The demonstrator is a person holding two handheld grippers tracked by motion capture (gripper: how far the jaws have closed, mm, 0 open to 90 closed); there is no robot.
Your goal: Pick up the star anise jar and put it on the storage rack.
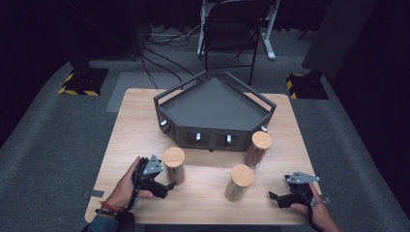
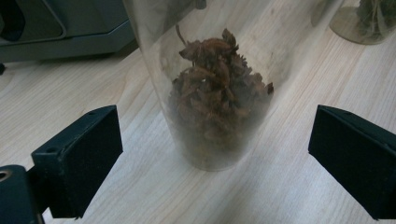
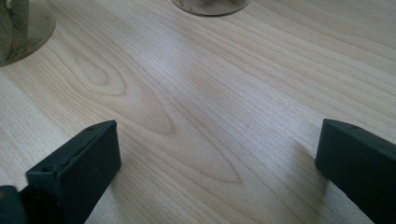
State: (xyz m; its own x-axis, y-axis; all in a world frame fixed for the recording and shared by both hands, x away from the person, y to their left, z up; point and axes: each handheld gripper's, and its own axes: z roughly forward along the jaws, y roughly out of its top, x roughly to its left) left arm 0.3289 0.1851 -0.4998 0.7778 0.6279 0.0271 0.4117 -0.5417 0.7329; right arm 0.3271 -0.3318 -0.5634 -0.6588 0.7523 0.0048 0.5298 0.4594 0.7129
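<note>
Reaching at lower left, left gripper (image 1: 170, 185) jaws spread around the spice jar (image 2: 215, 93), right gripper (image 1: 272, 195) gaping, lower right.

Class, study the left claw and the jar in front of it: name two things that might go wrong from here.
1. The left claw is open, with the tall clear jar of dried brown spice just ahead of its jaws. A push from one jaw may tip so tall a jar.
2. Another jar stands close by on the table, so a toppled or swung jar might strike it.
</note>
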